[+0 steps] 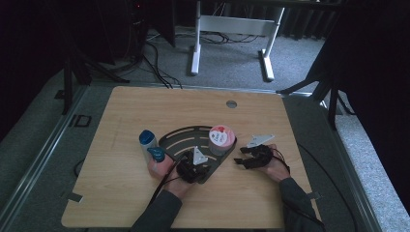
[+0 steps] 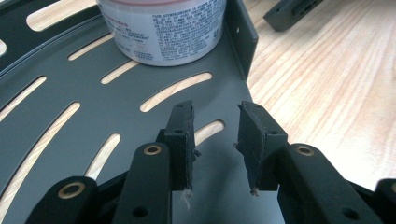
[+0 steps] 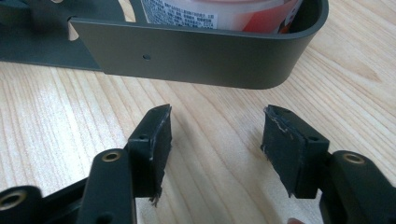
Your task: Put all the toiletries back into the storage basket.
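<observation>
My left hand-held gripper: released, jaws parted over the dark slotted tray, nothing between them.
My right hand-held gripper: released, jaws wide over the bare bench, just outside the tray's wall.
Tub: upright inside the tray, by its right-hand corner.
Blue-capped bottle: left of the tray.
</observation>
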Tool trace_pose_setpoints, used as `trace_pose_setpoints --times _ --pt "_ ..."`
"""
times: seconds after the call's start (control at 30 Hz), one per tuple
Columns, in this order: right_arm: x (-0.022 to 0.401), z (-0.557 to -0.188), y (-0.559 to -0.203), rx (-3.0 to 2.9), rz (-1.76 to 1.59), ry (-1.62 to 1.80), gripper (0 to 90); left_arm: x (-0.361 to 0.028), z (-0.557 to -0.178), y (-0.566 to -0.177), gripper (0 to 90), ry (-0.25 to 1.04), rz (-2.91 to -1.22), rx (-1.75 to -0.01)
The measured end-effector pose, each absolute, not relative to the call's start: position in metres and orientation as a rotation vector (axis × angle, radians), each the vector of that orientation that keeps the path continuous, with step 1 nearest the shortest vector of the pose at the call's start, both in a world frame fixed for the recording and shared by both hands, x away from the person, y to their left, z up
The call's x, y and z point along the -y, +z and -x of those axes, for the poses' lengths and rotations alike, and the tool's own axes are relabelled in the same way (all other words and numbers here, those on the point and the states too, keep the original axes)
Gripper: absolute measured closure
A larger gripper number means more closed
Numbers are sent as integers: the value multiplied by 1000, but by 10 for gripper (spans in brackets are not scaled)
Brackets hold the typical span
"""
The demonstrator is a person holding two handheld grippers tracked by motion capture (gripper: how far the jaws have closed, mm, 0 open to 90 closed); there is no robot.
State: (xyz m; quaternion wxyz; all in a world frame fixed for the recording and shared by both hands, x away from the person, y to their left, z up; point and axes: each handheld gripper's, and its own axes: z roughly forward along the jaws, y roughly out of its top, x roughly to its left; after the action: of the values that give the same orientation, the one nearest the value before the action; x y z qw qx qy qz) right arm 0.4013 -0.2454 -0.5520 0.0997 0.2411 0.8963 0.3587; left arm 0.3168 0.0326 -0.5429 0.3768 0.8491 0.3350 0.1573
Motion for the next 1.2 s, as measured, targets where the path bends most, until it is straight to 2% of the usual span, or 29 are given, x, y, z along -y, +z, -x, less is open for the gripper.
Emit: trace_pose_setpoints --times 0.53,1.2 --pt "249 -396 -559 -2566 -775 1119 304 -53 -295 -524 630 324 -2155 -809" --pt "248 -395 -559 -2544 -814 1105 275 -71 -280 -495 595 354 -2196 -742"
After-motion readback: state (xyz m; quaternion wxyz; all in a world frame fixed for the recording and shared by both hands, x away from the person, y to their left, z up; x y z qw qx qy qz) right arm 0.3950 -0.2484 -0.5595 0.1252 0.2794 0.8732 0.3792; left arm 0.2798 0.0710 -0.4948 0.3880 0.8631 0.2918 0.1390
